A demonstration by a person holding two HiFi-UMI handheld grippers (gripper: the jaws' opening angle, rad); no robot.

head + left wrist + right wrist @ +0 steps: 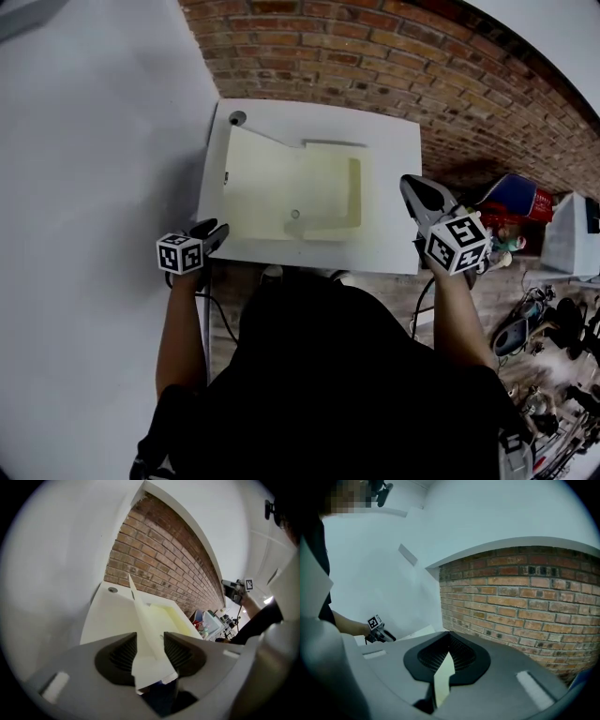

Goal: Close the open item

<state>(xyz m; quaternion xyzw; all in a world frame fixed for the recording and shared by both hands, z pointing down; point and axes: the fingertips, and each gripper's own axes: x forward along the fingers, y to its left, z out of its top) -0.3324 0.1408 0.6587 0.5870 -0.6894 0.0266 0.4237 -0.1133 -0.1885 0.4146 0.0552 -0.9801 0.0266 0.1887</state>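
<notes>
A white box (319,127) with a cream inside (291,192) stands open-topped against the brick wall. My left gripper (217,231) is at its near left corner. In the left gripper view a white flap edge (139,613) stands upright between the jaws of the left gripper (150,643), with a gap showing beside the left pad. My right gripper (418,193) is at the box's right edge. In the right gripper view the right gripper (449,639) is shut on a thin cream flap (442,679).
A white wall (84,141) runs along the left and a brick wall (394,56) behind the box. At the right lie a red and blue item (514,199), a white case (572,234) and cables and clutter (548,328).
</notes>
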